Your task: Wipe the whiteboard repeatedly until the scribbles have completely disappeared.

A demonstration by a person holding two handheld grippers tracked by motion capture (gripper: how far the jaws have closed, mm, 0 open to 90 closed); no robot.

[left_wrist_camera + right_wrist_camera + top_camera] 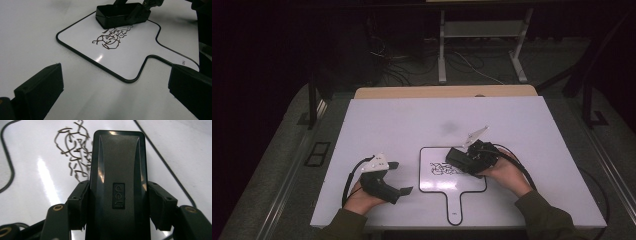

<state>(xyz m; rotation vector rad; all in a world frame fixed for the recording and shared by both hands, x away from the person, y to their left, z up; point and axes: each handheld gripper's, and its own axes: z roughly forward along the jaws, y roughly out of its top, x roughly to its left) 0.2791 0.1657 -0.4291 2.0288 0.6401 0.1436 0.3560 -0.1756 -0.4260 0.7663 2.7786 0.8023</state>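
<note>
A small white handheld whiteboard [462,186] with a black rim and a handle lies on the table, with dark scribbles [443,168] on it. My right gripper [468,161] is shut on a black eraser [457,157], which rests on the board just right of the scribbles. In the right gripper view the eraser [117,182] sits clamped between both jaws, the scribbles [73,150] ahead and to its left. My left gripper [398,177] stands open on the table left of the board. In the left gripper view, the board [140,57], scribbles [111,38] and eraser [117,15] lie ahead.
The white tabletop [412,120] stretches wide beyond the board. A wooden strip [447,92] runs along its far edge. Table legs [442,45] and cables lie on the floor behind.
</note>
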